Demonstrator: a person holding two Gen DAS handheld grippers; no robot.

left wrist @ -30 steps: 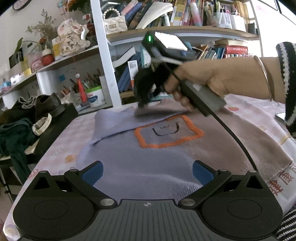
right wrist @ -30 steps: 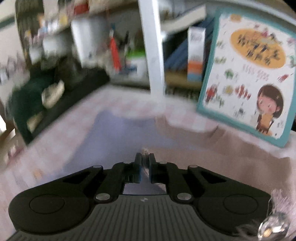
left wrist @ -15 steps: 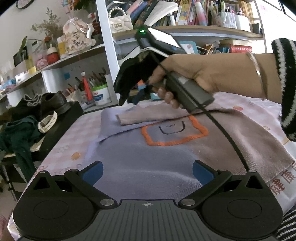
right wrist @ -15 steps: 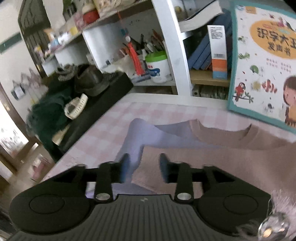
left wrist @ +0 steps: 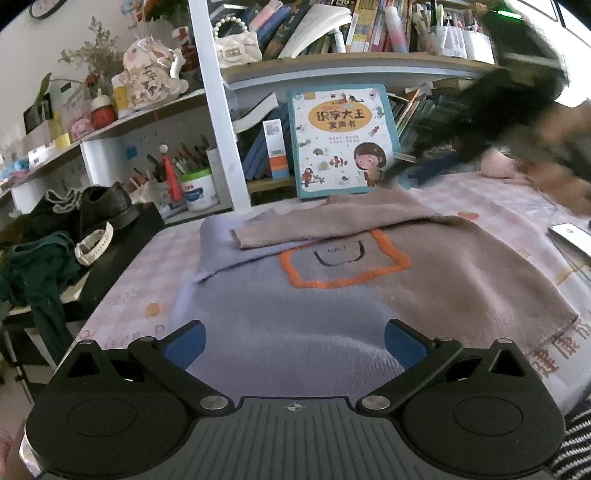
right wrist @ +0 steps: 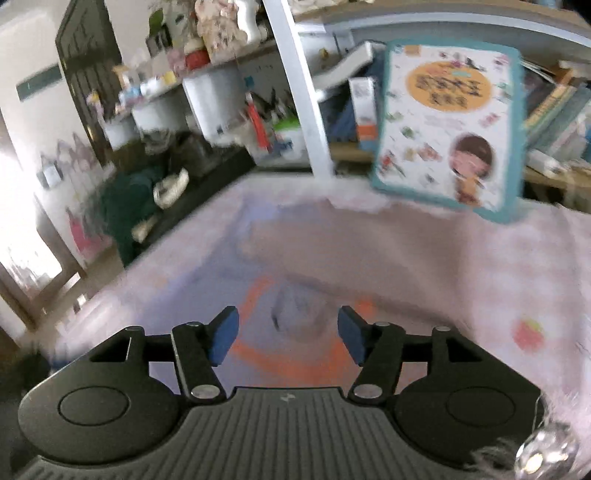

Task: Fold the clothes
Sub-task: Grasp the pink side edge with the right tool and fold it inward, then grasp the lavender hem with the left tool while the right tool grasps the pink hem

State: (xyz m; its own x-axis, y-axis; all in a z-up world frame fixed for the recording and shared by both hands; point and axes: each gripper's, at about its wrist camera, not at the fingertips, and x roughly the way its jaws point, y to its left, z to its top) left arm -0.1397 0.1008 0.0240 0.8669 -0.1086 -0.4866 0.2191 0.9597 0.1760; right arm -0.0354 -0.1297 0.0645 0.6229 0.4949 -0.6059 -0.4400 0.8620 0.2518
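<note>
right gripper [left wrist: 524,85] and its hand — motion-smeared at top right edge; sweater [right wrist: 295,258] blurred in right wrist view — print unreadable.

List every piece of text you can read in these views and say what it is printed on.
"识字大王" over "发声书": on the orange oval of the children's book leaning against the shelf.
"健康": large orange characters on the tablecloth at the right edge, cut off after that.
Characters on the white ornament on the shelf: too small to read.
Book spines on the upper shelf: too small.
White tub label: blurred.
</note>
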